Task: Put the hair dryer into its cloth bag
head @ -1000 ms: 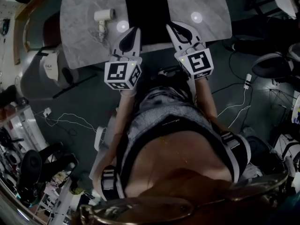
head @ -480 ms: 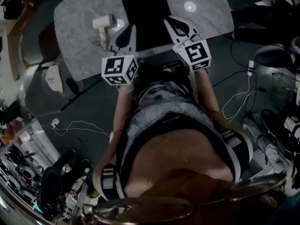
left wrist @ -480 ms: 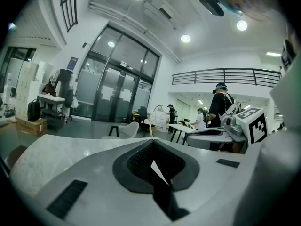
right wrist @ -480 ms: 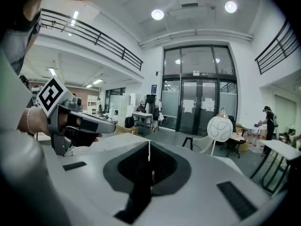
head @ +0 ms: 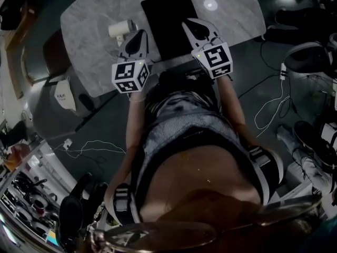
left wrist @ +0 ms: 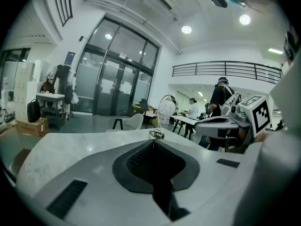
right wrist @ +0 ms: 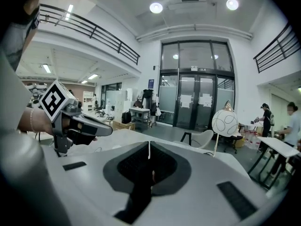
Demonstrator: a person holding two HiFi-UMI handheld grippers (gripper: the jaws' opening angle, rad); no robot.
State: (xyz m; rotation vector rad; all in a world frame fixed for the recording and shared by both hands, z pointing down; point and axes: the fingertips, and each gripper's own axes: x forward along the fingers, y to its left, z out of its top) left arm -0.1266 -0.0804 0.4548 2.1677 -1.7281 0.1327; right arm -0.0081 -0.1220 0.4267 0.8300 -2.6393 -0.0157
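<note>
A white hair dryer (head: 120,28) lies on the marble table (head: 89,41), left of a flat black cloth bag (head: 166,20). My left gripper (head: 140,35) is shut and empty, hovering over the table just right of the dryer, at the bag's near left corner. Over the bag's near right edge, my right gripper (head: 190,26) is also shut and empty. In the left gripper view the shut jaws (left wrist: 153,143) point across the tabletop, with the right gripper (left wrist: 221,122) alongside. The right gripper view shows its shut jaws (right wrist: 149,146) and the left gripper (right wrist: 77,125) to their left.
The table's near edge (head: 131,80) runs just in front of the person. Cables (head: 266,107) and a power strip (head: 67,144) lie on the dark floor. A chair (left wrist: 129,121) and people at tables (left wrist: 193,109) stand beyond the table.
Both grippers have sunk and reached further over the table. The left one has shifted toward the hair dryer. Both stay shut.
</note>
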